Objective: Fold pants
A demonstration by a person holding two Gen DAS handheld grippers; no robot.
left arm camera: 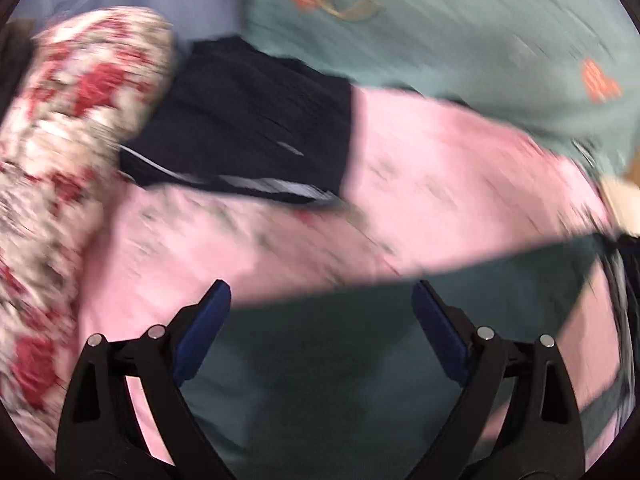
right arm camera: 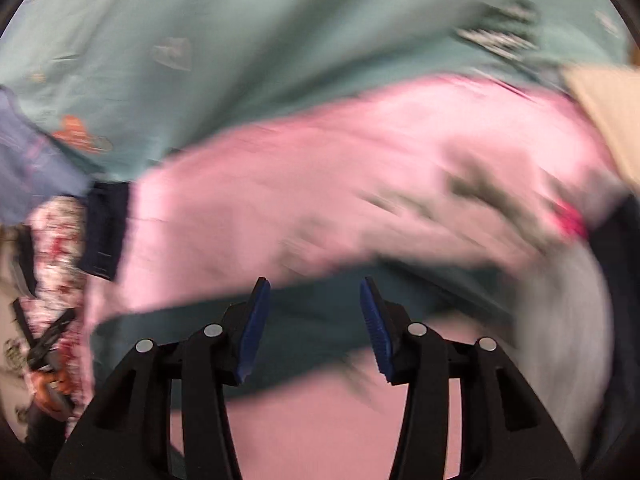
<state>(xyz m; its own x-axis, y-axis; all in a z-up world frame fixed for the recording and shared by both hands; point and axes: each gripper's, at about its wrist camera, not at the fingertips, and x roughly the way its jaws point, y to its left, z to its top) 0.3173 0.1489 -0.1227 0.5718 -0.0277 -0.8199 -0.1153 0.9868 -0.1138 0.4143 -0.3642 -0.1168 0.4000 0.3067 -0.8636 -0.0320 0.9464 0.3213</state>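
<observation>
Pink cloth over teal fabric, blurred

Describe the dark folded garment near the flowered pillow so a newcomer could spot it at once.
Start at the pink sheet that covers the bed. At its far left edge lies a red-and-white flowered pillow, and the dark navy garment sits tight against it. It is the only near-black cloth there, with a pale stripe along its near edge.
</observation>
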